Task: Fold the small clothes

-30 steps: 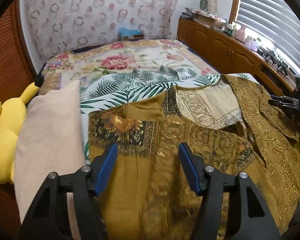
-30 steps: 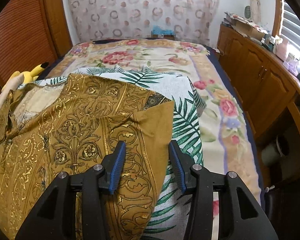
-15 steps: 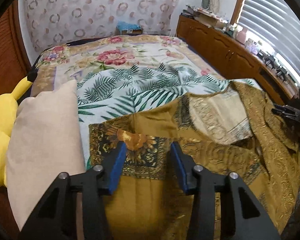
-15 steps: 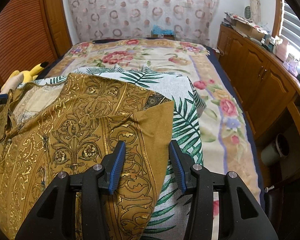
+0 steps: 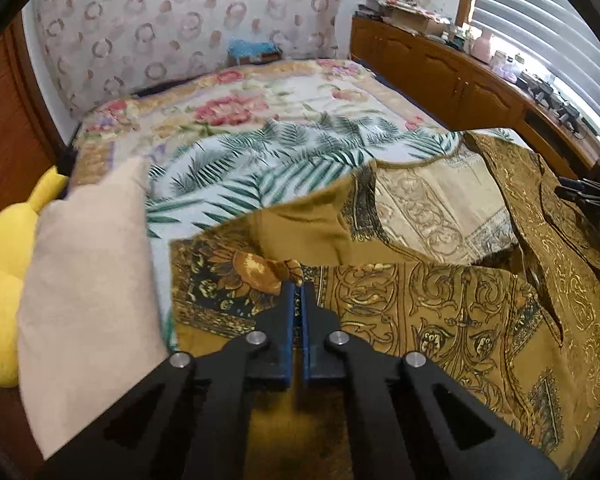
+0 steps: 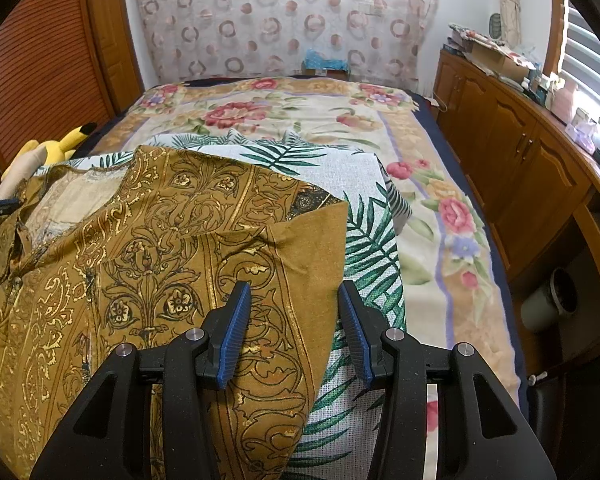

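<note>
A mustard-gold patterned garment (image 5: 440, 304) lies spread on a palm-leaf cloth (image 5: 260, 160) on the bed. My left gripper (image 5: 299, 292) is shut on the garment's left sleeve edge, blue pads pressed together on the fabric. In the right wrist view the garment (image 6: 172, 240) covers the left half, its right sleeve folded inward. My right gripper (image 6: 296, 300) is open, straddling the garment's right edge; its left pad is over the fabric, its right pad over the palm-leaf cloth (image 6: 360, 248). The right gripper also shows at the left wrist view's right edge (image 5: 588, 196).
A beige pillow (image 5: 88, 280) and a yellow plush toy (image 5: 0, 272) lie left of the garment. A floral bedspread (image 6: 300, 116) covers the far bed. Wooden cabinets (image 6: 520, 140) run along the right wall, with a grey cup (image 6: 548, 300) on the floor.
My left gripper moved forward to the sleeve edge and closed from wide open to shut on the fabric. The right gripper has stayed put and open.
</note>
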